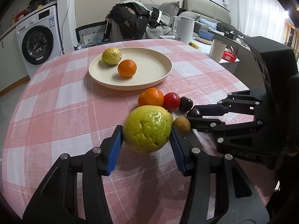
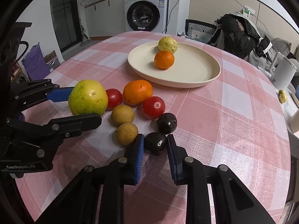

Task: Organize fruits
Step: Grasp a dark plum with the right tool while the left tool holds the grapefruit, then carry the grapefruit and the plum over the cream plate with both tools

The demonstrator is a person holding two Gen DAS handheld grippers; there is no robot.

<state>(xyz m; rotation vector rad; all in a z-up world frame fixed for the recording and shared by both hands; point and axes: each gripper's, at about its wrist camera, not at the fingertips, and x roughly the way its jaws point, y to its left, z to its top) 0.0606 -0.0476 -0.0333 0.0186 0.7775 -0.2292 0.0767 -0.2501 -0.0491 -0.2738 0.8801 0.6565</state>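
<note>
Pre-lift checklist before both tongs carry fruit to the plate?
1. Left tongs clamped on green fruit: ok.
2. Right tongs shut on dark plum: ok, pads on both sides.
3. Plate has free room: ok, only a yellow fruit and an orange on it.
4. Neighbours clear of right tongs: not ok, brown fruit touches one finger.
5. Green fruit off the cloth: cannot tell.
</note>
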